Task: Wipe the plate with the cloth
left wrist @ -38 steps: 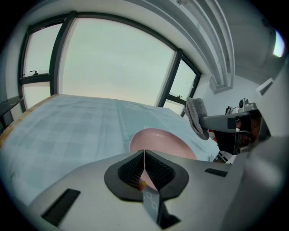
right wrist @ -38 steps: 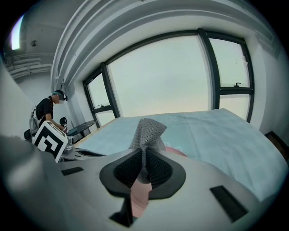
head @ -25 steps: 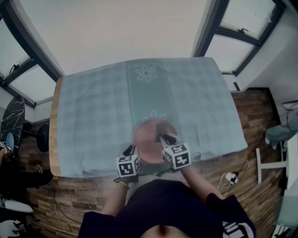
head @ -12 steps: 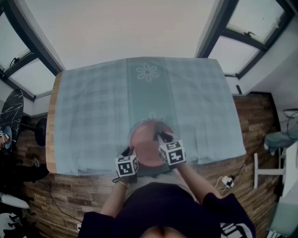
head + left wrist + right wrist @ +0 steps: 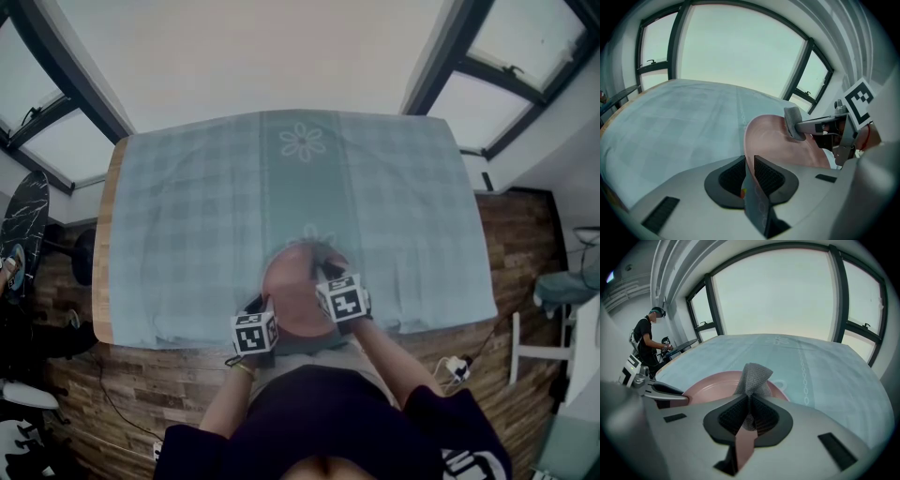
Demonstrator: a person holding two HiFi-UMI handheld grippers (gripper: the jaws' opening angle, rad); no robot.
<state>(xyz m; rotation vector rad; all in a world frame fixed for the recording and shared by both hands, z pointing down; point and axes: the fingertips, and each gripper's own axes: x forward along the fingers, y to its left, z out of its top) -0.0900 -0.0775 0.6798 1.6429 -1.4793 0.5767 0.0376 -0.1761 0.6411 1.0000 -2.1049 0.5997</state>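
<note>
Shifted up and leftward in the head view since a second ago: right gripper, now further in over the pink plate

Filling most of the frame, a pale blue checked tablecloth over the table. Low at centre, close to the table's near edge, the plate, apparently tipped up on its left side rather than lying flat, face turned toward the frame's right.

At the plate's lower left, left gripper, jaws closing with the rim between them, pads already pressed on either side of that edge. At the plate's right, the right gripper, jaws clamped on a bunched grey cloth, a tuft standing out past the tips.

From the left gripper view, cloth at the plate's face near the upper right rim, touching or only just off, not possible to say which.

Coming wipe judged to turn on this: plate face lying straight ahead of and just below the cloth-bearing right gripper, nearer of the two to the surface, left gripper only steadying the rim. Likely calls for a stroke across the face toward the frame's lower left
</note>
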